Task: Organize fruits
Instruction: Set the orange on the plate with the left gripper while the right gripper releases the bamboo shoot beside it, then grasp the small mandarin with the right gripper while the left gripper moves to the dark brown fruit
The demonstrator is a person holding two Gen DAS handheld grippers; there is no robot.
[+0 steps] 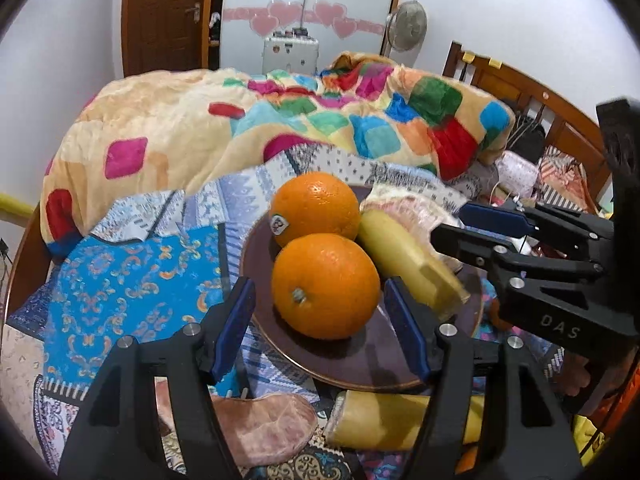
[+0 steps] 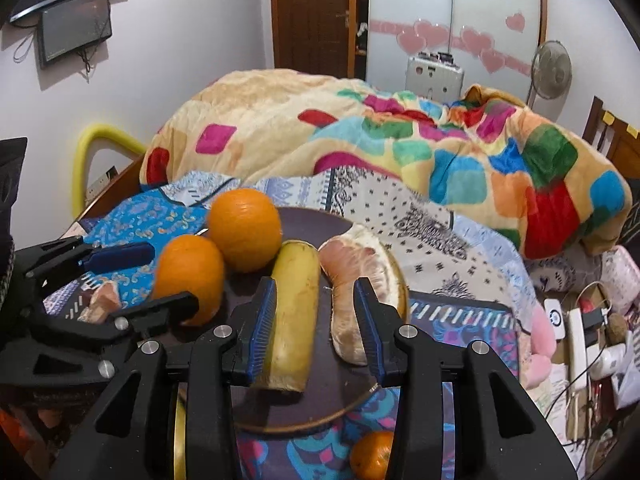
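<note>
A dark brown plate lies on the patterned bedsheet. On it rest a stickered orange, a nearer orange, a banana piece and a peeled pomelo segment. My left gripper straddles the nearer orange, open, with slim gaps at its pads. The right gripper hovers narrow but open over the banana piece and the pomelo's edge; plate shows between banana and right pad.
Off the plate lie another pomelo segment, a second banana piece and a small orange. A bulky colourful blanket is heaped behind. Cables and small clutter crowd the right, by a wooden headboard.
</note>
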